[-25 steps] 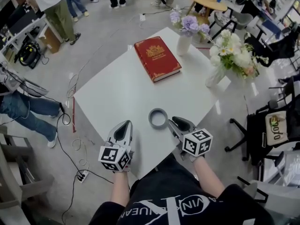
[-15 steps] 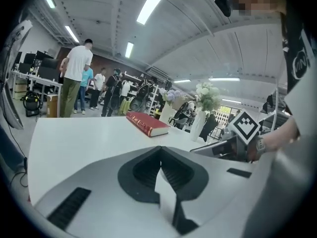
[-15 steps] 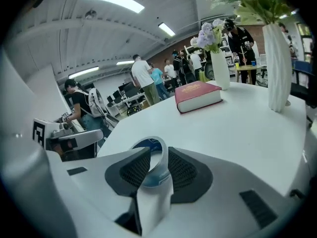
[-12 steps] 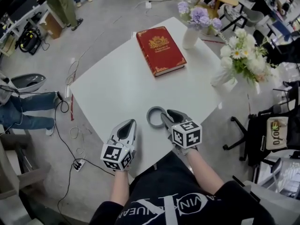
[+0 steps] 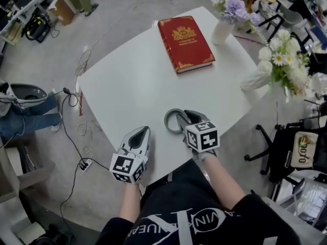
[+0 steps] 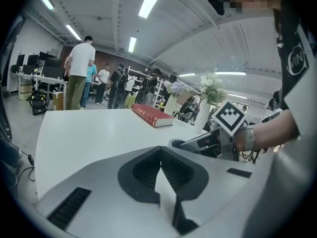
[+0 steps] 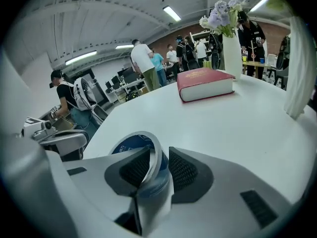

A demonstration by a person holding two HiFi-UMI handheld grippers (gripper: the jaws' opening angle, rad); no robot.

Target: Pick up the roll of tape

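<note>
Happening now: the grab step is being set up, and the roll of tape (image 5: 167,122) is not yet held.
Tape: it is found near the front edge of the white table (image 5: 133,86), well apart from the red book (image 5: 185,42).
Right gripper (image 5: 180,117): its jaws are being opened, and the thin wall of the roll (image 7: 132,144) is seen between them (one jaw looks to be in the hole, the other outside).
Grip: a small gap is seen beside the outer pad in the right gripper view, so the wall is judged not to be squeezed yet.
Left gripper (image 5: 144,130): it is held to the left of the roll, apart from it. Its jaw tips are seen pressed together with nothing between them (image 6: 161,148).
Next move: the right jaws need to be closed on the wall until both pads are pressed against it. Only then can the roll be lifted off the table.
Care needed: the wall is thin and smooth, so it could be tipped or let slip if it is caught only at the jaw tips. A deeper bite is likely to be safer.
</note>
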